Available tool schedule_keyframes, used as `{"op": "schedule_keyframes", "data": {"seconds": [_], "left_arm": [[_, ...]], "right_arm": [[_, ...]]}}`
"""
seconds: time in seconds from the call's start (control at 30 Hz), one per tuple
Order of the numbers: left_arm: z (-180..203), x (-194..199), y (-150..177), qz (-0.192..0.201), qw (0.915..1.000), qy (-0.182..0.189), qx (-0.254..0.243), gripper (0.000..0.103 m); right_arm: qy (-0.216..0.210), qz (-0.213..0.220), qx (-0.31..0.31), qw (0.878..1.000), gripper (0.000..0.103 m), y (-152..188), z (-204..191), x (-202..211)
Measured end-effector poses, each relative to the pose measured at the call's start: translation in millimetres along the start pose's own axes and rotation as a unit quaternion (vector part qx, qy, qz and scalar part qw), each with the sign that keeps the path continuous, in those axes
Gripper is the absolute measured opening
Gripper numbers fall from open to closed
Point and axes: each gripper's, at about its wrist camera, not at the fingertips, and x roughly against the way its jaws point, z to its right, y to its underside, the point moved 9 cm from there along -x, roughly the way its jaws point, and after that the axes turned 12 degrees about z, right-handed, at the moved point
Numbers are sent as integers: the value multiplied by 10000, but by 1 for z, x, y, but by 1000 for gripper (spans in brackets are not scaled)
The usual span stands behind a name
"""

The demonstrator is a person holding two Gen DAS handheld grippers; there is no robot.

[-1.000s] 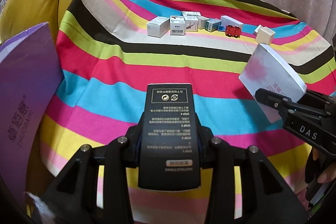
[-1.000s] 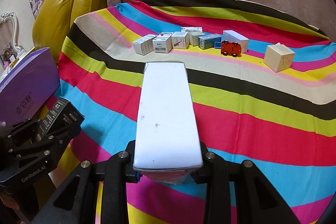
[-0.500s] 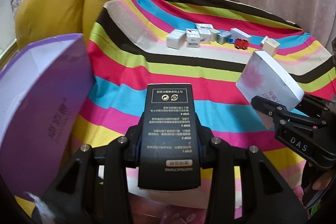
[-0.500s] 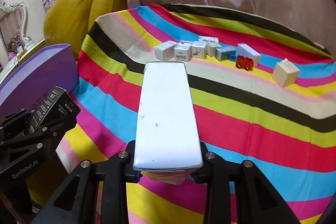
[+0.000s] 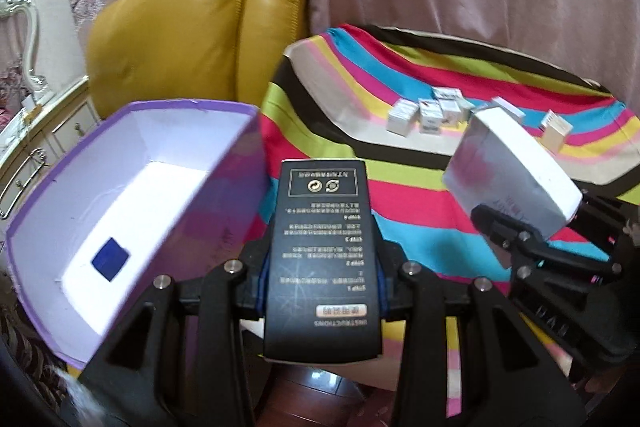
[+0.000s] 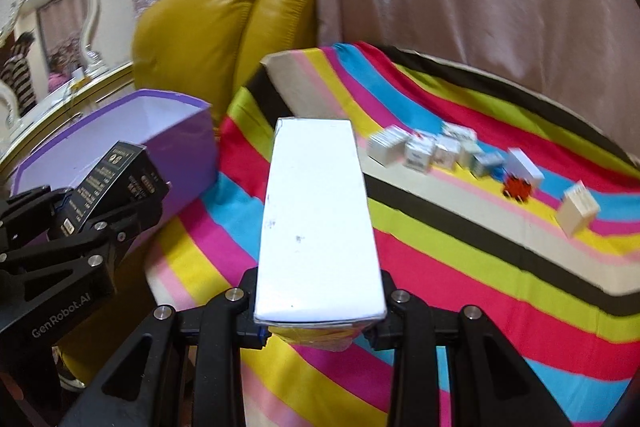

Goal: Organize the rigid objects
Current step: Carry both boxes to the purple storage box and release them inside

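- Two boxes are in our grippers, and the big purple bin (image 5: 132, 211) is the place we go by.
- Our white box (image 6: 318, 223) is pinched tight by the right gripper (image 6: 320, 311). It points long-way forward, off to the right of the bin and farther from it.
- Our black box (image 5: 322, 259) is pinched tight by the left gripper (image 5: 320, 279), just right of the bin's open top. We think it drops in first.
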Motion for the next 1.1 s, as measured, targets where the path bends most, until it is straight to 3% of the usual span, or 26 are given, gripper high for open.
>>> {"op": "schedule_keyframes", "data": {"seconds": [0.4,0.57,0.77,1.1], "left_arm": [[-73,34,-43,585,9952,-531,585,43],[-117,50,-56,789,9888,-1054,709,43],[-179,55,-54,699,9787,-1689,937,43],[-235,31,-34,233,9690,-2131,1230,43]], "right_arm": [[-620,385,449,9963,34,-59,-77,-12],[-1077,413,549,9918,34,-81,-117,-22],[-1612,416,800,9828,34,-101,-174,-38],[-2241,133,899,9703,35,-107,-242,-77]]}}
